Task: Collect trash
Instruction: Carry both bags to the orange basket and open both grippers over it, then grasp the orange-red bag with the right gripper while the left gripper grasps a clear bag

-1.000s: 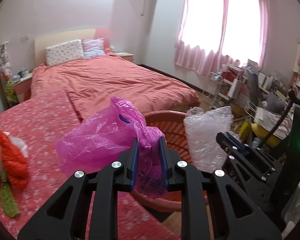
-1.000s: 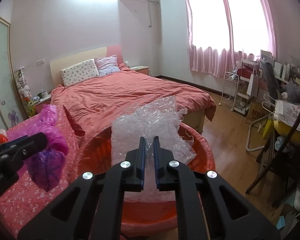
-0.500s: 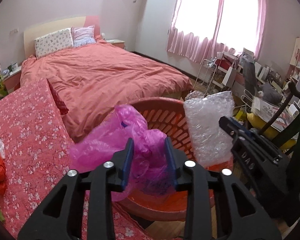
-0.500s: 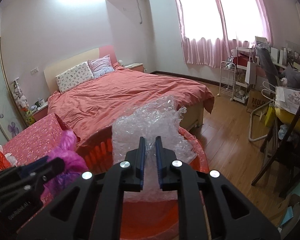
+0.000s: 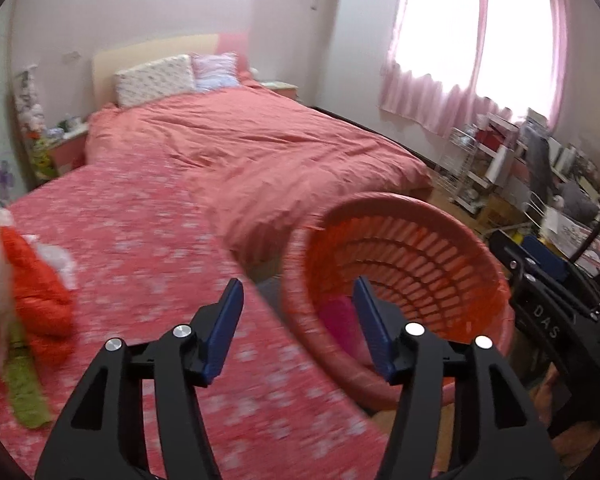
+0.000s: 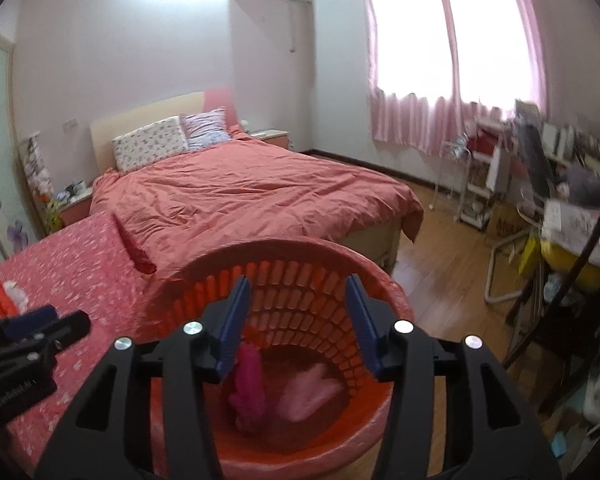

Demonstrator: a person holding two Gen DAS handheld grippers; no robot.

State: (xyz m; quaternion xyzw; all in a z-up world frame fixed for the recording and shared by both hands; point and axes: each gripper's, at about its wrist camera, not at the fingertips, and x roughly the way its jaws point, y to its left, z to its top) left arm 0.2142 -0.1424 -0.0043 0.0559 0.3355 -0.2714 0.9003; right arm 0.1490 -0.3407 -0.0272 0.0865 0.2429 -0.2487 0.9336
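Both my grippers have just been opening and now there's nothing between the jaws of either one. Left gripper (image 5: 298, 308) sits roughly half open above the near rim of the orange basket (image 6: 380, 276), right gripper (image 6: 298, 312) about the same, right over its mouth. The magenta bag (image 6: 250, 388) and the bubble wrap (image 6: 310, 390) are lying in the basket's bottom.
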